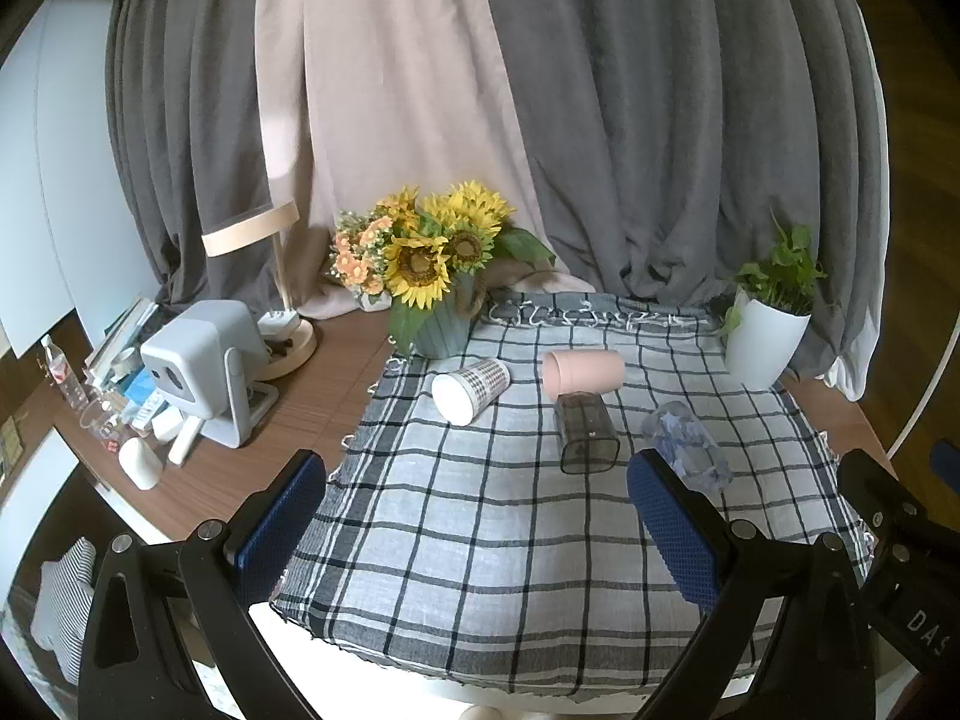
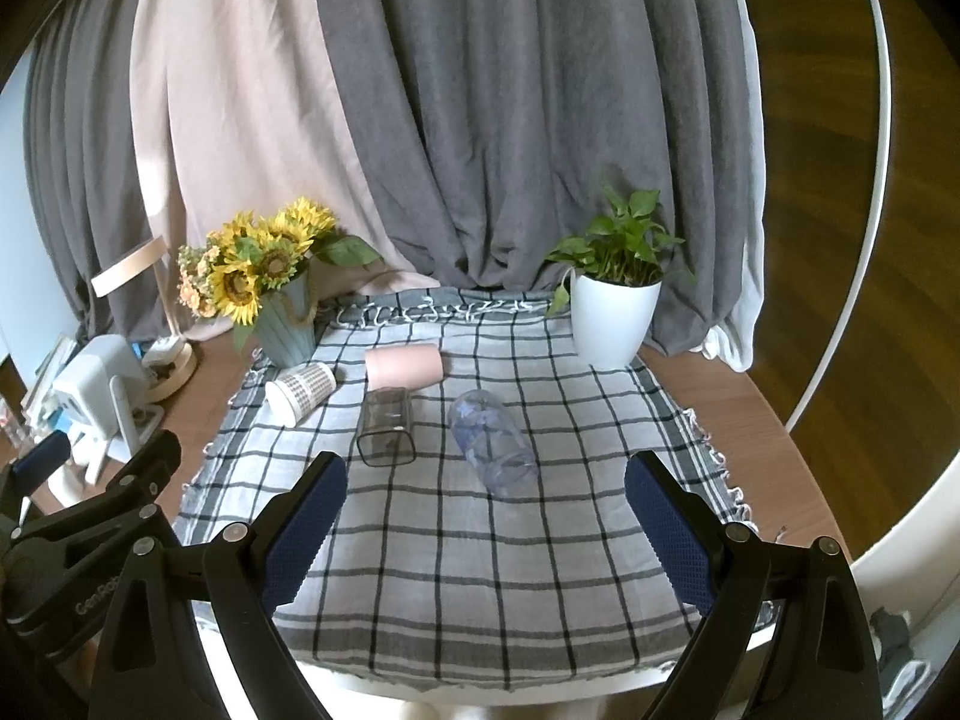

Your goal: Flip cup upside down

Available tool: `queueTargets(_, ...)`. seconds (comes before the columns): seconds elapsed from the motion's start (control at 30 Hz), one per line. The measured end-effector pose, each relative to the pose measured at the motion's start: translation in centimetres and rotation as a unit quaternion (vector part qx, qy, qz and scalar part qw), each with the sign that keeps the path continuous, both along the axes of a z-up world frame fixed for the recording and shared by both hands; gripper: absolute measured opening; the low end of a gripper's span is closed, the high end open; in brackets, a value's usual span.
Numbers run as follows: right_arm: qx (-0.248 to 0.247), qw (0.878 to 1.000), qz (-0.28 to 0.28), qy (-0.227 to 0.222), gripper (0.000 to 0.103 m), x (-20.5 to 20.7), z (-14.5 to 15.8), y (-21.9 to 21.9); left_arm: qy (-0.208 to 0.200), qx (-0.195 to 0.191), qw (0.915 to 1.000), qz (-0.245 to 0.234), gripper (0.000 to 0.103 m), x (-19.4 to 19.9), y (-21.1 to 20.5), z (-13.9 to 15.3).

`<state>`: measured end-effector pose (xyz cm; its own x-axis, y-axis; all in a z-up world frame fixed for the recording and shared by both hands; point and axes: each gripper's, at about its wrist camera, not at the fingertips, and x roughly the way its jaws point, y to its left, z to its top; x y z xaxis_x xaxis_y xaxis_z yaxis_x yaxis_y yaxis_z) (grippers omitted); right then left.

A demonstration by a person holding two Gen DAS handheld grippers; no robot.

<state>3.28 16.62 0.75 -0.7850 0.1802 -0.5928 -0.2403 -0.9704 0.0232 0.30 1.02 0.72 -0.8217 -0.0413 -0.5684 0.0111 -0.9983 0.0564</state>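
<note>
Checked cloth held four cups on their sides — plaid cup, pink cup, smoky cup, clear cup. Left gripper and right gripper hung back, jaws apart, empty — approach not begun; next, probably grab one across its body.

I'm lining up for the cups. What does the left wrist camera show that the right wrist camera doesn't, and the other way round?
Only the left wrist view shows the desk clutter beside the white projector well: a small white case, books and a striped cloth lower left.

Only the right wrist view shows the cloth's right fringe and the bare wood past the white plant pot.

Both show four cups lying on their sides on the checked cloth: plaid cup, pink cup, dark clear cup, clear floral cup. Both show the sunflower vase. Left gripper and right gripper are open, holding nothing.
</note>
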Motion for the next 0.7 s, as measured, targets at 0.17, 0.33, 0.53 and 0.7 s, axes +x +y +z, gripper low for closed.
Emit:
queueTargets(0.17,-0.003,1.000,-0.007,-0.006,0.094,-0.24,0.13,0.30,0.001,0.001,1.0000,0.002,0.103,0.06,0.09,-0.06)
queueTargets(0.33,-0.005,1.000,-0.002,-0.007,0.094,-0.37,0.19,0.52,0.001,0.001,1.0000,0.002,0.103,0.07,-0.03,-0.10)
queueTargets(0.53,-0.003,1.000,-0.001,-0.008,0.094,-0.59,0.25,0.46,-0.001,0.000,1.0000,-0.001,0.103,-0.15,0.01,-0.07)
queueTargets(0.7,-0.003,1.000,-0.004,-0.007,0.094,-0.71,0.25,0.59,-0.003,-0.001,1.0000,-0.002,0.103,-0.59,0.20,0.05)
